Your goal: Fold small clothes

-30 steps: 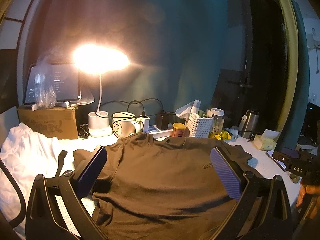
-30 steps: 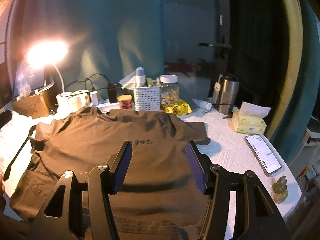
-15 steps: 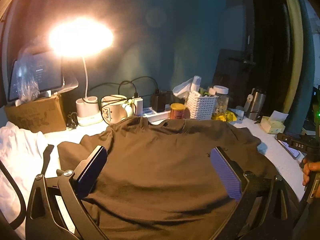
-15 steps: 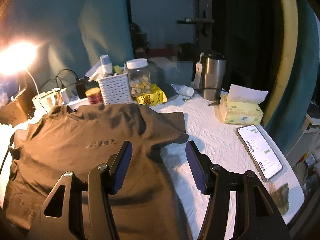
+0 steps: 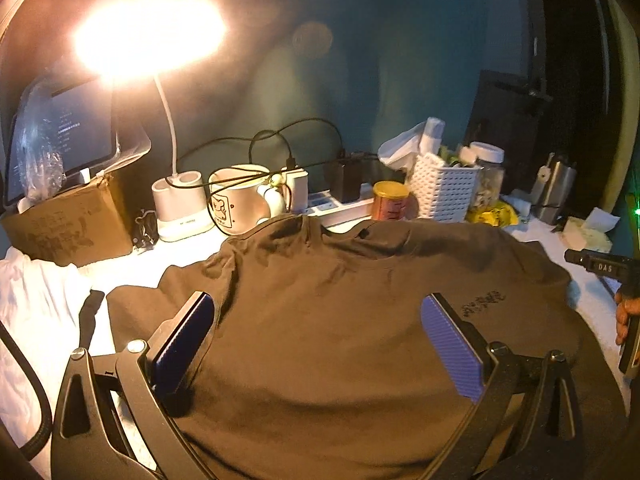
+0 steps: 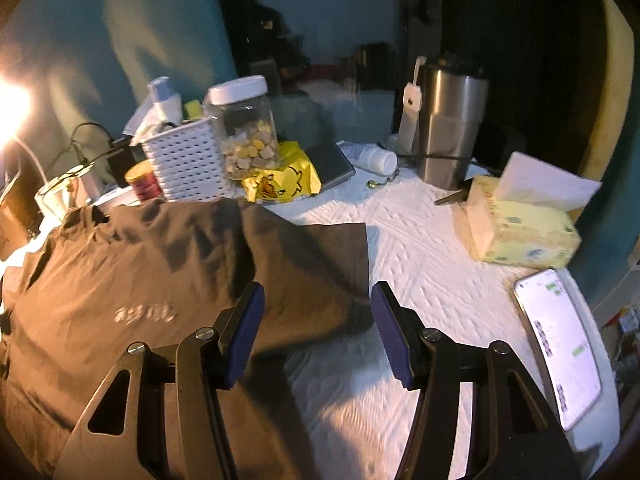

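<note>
1. The left gripper [image 5: 316, 344], black-framed with ribbed blue pads, hangs over the near edge of the table with its jaws spread wide and nothing between them.
2. The right gripper [image 6: 316, 332], of the same make, has its jaws about half open and empty; it sits above the right sleeve's tip, one pad over cloth, the other over bare table.
3. The dark brown short-sleeved T-shirt [image 5: 340, 320] lies spread flat and front up across the near and middle part of the white textured table cover [image 6: 420, 264], collar toward the far edge, a small pale print on its chest.
4. A crumpled white cloth [image 5: 36, 312] lies at the left edge, just beside the shirt's left sleeve.
5. A lit smartphone [image 6: 560, 344] lies at the right edge, well apart from the shirt.
6. A pale yellow tissue pack [image 6: 524, 232] sits farther back on the right.
7. Along the far edge stand a brown cardboard box [image 5: 68, 220], a white desk lamp [image 5: 180, 208] shining brightly, a cream mug [image 5: 240, 204], a white perforated basket [image 6: 188, 168], a clear white-lidded jar [image 6: 248, 132] and a steel tumbler [image 6: 452, 120].
8. A person's fingers [image 5: 624, 316] show at the right side of the left wrist view.
</note>
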